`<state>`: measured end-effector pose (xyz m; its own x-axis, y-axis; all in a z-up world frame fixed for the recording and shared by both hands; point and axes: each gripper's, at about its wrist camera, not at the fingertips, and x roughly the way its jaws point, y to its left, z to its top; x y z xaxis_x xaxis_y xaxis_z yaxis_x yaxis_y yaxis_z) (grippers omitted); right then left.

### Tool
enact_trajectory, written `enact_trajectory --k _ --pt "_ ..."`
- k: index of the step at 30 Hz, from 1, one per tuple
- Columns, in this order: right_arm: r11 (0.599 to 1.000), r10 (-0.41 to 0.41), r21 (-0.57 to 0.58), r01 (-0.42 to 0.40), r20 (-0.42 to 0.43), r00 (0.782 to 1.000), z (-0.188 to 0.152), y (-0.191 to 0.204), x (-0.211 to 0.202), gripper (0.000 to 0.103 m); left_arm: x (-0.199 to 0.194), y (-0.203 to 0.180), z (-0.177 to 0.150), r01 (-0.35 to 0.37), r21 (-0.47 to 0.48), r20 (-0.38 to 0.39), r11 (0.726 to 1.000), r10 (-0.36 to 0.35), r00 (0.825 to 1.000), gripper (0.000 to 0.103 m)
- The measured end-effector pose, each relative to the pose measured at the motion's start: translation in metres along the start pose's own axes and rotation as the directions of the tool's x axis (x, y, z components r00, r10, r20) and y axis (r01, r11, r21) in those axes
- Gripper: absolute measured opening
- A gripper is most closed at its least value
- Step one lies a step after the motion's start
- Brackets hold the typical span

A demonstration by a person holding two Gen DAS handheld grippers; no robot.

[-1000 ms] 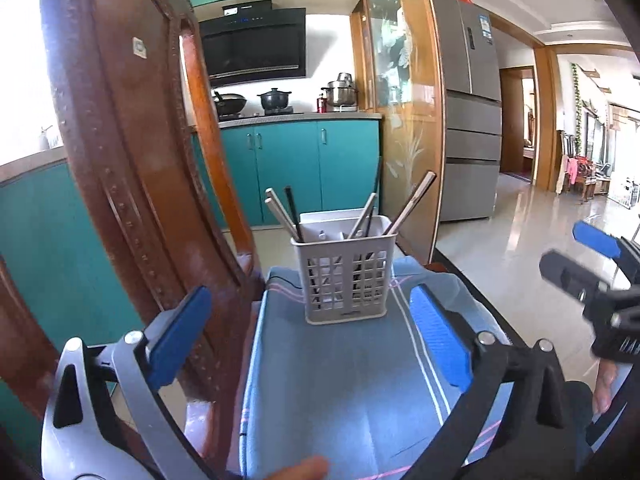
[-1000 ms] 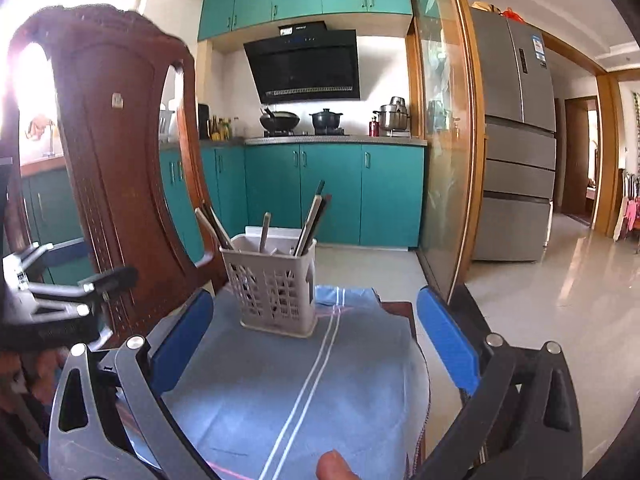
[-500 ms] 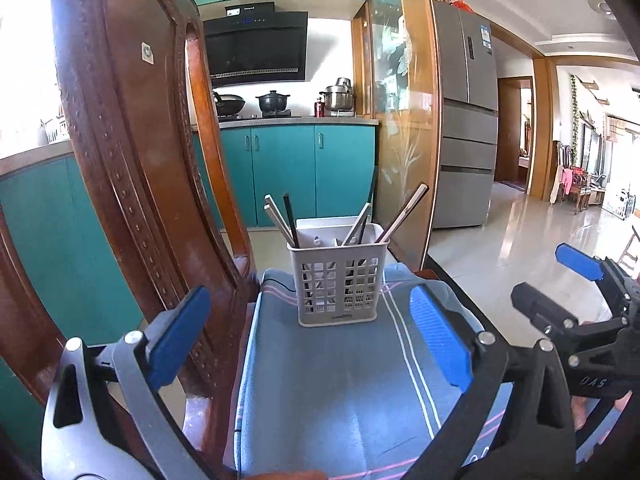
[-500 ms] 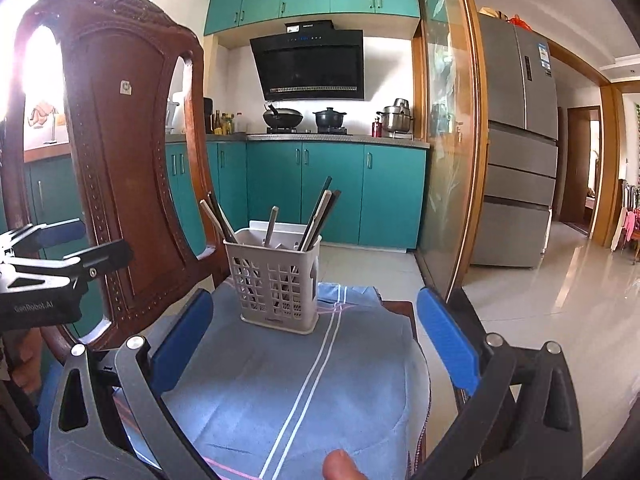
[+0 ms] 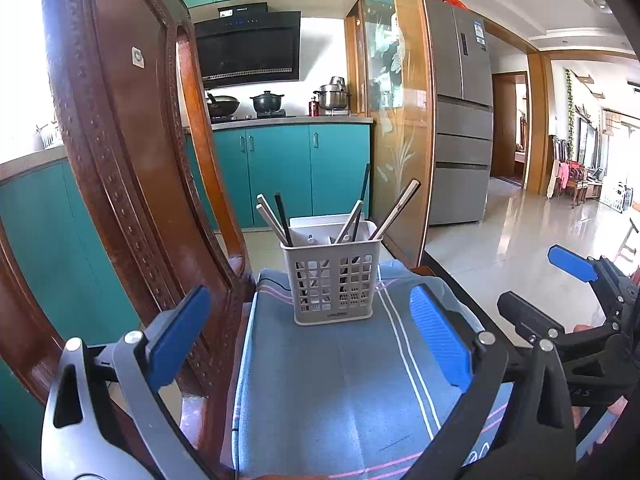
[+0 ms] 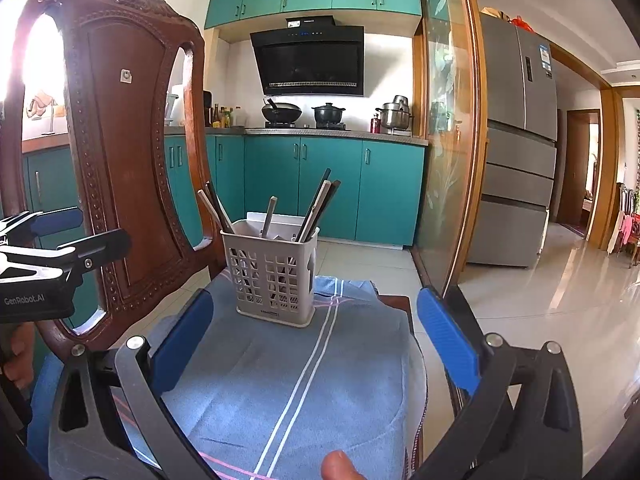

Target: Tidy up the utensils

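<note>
A carved wooden chair back (image 5: 132,184) rises at the left; the left gripper (image 5: 308,340) hangs empty, jaws wide apart, over the blue striped cloth (image 5: 340,392); the grey utensil basket (image 5: 334,276) stands at its far end, holding chopsticks (image 5: 394,210); the right gripper (image 6: 316,340) gapes empty alongside.

Utensil caddy (image 5: 335,280): one
Striped cloth (image 5: 344,392): one
Wooden chair (image 6: 120,152): one
Grippers: two
Stovetop pots: three
</note>
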<state>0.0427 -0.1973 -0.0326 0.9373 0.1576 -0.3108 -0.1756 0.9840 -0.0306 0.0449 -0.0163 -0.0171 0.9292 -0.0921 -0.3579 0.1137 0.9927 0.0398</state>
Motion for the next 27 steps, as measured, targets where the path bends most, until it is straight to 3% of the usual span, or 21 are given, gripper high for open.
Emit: enact_trajectory --k 22,25,27 --pt "1.000 -0.007 0.011 0.008 -0.018 1.000 -0.005 0.001 0.006 0.100 0.008 -0.003 -0.004 0.009 0.002 -0.037 1.000 -0.009 0.999 0.099" --pt "0.999 -0.014 0.039 0.016 -0.056 0.998 -0.009 -0.004 0.017 0.100 0.017 -0.001 -0.006 0.018 -0.016 -0.077 1.000 -0.019 0.997 0.099" --pt "0.996 -0.027 0.077 0.039 -0.153 0.988 -0.018 -0.010 0.042 0.100 0.024 0.000 -0.009 0.021 -0.028 -0.115 0.999 -0.024 0.993 0.099"
